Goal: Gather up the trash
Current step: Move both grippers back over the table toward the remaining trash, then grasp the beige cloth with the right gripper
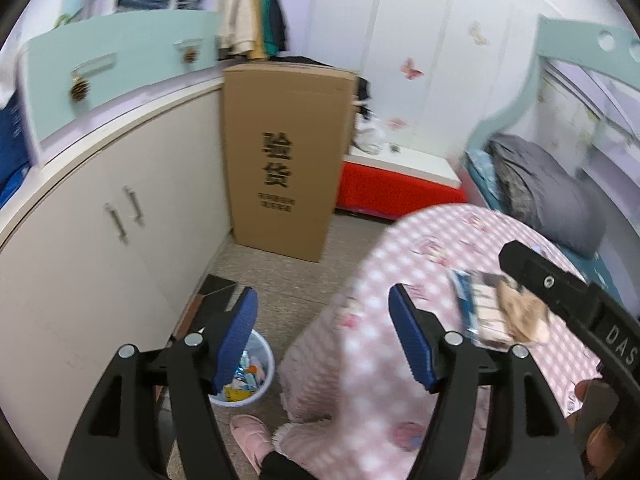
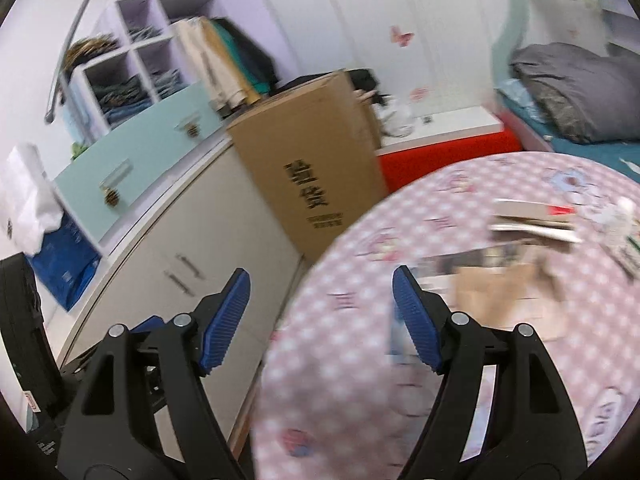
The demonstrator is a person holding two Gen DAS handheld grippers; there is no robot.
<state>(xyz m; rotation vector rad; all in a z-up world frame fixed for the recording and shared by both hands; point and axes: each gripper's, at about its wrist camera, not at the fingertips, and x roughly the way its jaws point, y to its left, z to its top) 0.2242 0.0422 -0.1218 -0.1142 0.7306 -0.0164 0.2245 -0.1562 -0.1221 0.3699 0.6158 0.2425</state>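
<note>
My left gripper [image 1: 323, 334] is open and empty, held above the floor gap between the cabinet and the table. Below its left finger stands a white trash bin [image 1: 252, 376] with several wrappers inside. On the pink checked tablecloth [image 1: 400, 264] lie a blue-and-white wrapper [image 1: 476, 304] and crumpled brown paper [image 1: 524, 312], partly hidden by the right gripper's black body [image 1: 560, 288]. My right gripper [image 2: 321, 312] is open and empty at the table's left edge. In the right wrist view, blurred brown paper [image 2: 500, 292] and flat packets [image 2: 532, 220] lie on the table.
A tall cardboard box [image 1: 284, 152] stands on the floor against the cream cabinet [image 1: 100, 248]. A red bench [image 1: 396, 184] and a bed with a grey blanket [image 1: 552, 192] are behind. A pink slipper [image 1: 252, 436] is by the table's foot.
</note>
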